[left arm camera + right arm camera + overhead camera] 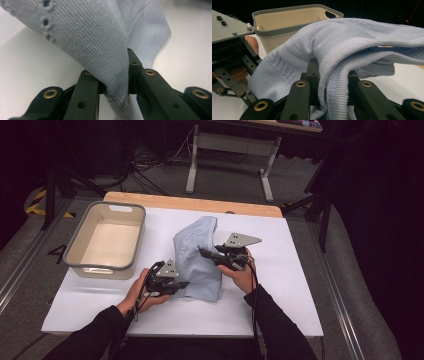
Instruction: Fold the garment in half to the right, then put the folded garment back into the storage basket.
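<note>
A pale blue knitted garment lies bunched in the middle of the white table. My left gripper pinches its near left edge; in the left gripper view a fold of the garment is clamped between the two black jaws. My right gripper holds the cloth's right side, and in the right gripper view the ribbed hem of the garment is squeezed between its jaws. The left gripper also shows at the left of that view.
A beige tub with a grey rim stands at the table's left and looks empty; the same tub rises behind the cloth. A wooden strip edges the far side. Beyond it are table legs and cables on the floor.
</note>
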{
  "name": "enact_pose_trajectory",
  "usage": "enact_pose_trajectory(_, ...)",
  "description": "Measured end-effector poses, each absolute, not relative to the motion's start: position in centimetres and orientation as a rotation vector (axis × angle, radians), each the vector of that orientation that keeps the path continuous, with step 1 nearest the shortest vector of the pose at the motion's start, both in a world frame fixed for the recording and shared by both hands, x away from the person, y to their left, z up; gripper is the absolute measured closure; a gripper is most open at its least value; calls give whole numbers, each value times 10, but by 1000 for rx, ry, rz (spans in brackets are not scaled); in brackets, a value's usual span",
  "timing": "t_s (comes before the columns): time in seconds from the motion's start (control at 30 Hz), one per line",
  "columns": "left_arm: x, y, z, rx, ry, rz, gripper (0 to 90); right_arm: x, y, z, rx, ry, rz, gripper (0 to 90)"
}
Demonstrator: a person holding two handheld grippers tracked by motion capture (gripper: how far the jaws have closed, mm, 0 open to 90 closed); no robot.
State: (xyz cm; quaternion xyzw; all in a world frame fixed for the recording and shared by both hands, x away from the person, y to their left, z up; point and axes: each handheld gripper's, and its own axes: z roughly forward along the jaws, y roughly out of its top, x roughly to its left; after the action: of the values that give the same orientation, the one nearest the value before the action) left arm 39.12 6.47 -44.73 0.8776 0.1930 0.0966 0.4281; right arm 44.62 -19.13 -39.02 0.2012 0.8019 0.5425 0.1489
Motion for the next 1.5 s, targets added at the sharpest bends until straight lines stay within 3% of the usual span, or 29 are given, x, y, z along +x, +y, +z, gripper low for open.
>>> enact_pose_trajectory(0.43,390,72,-441,2204,474,272,779,445,-186,-390,582,2283,1575,738)
enact_pose_trajectory(1.5,401,86,-390,2212,453,393,781,451,-173,-349,558,2150,1613,736)
